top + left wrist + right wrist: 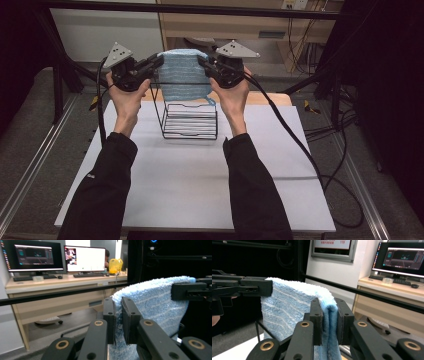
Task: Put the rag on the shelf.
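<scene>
We hold a folded blue towel (182,75) up off the table, stretched between our two grippers above a black wire rack (190,120). Nearest to us, at the six o'clock side of the white table (200,190), the surface is bare; the rack stands toward twelve o'clock, and the towel hangs over it.

The left gripper (156,62), at about eleven o'clock from the rack, is clamped on the towel's left top corner; in the left gripper view its pads squeeze the doubled edge (117,315). The right gripper (202,62), at about one o'clock, is clamped likewise on the other corner, the fold pinched between its jaws (329,320) in the right gripper view.

We judge that the job is to drape the towel over the rack's top bar. The risks, as we see them: both grips bite only a narrow strip at the corners, so a tug apart could pull terry cloth out of one jaw and let that side drop. If one hand comes down lower, the towel would land skewed. The hanging hem and its small loop at five o'clock could snag on the wires, and the light rack might tip or slide toward twelve o'clock.
</scene>
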The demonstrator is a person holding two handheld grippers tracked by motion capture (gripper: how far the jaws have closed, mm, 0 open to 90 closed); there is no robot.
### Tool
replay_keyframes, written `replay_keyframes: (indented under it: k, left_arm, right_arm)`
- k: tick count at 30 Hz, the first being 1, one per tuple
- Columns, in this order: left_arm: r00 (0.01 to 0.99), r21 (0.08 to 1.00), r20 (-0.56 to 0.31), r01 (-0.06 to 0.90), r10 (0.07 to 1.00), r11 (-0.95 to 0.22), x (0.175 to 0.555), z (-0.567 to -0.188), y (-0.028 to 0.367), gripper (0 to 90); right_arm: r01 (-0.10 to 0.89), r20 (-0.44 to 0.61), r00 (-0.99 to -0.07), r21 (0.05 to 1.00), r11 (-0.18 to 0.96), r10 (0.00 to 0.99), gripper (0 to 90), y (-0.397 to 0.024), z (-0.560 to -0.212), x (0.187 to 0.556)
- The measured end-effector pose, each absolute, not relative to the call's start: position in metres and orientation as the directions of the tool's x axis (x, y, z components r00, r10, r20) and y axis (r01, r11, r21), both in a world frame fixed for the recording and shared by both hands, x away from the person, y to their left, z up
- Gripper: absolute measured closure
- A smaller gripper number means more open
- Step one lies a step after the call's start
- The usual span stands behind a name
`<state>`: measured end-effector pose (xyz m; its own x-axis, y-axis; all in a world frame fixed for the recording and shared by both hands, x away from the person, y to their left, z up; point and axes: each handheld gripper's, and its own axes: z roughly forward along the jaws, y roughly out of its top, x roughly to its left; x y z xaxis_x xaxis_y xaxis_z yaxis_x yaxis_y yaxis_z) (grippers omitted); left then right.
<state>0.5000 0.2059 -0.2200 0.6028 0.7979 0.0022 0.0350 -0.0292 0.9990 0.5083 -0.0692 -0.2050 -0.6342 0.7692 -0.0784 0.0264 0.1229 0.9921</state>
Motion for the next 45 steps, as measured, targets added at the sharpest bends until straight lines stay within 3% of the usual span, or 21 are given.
replay_keyframes:
  k: [10, 18, 45]
  left_arm:
    - [0.638, 0.995, 0.009, 0.069, 0.77, -0.069, 0.493, -0.223, 0.208, 82.0]
    - [0.643, 0.986, 0.067, 0.076, 0.763, -0.15, 0.482, -0.226, 0.206, 81.5]
    - [0.686, 0.963, 0.037, 0.169, 0.726, -0.209, 0.463, -0.247, 0.212, 77.5]
  right_arm:
    - [0.064, -0.052, -0.67, 0.99, 0.128, 0.74, 77.9, -0.077, -0.211, 0.497]
    - [0.108, -0.029, -0.692, 0.984, 0.143, 0.722, 78.0, -0.08, -0.221, 0.49]
    - [0.166, -0.007, -0.753, 0.966, 0.201, 0.658, 77.4, -0.085, -0.243, 0.484]
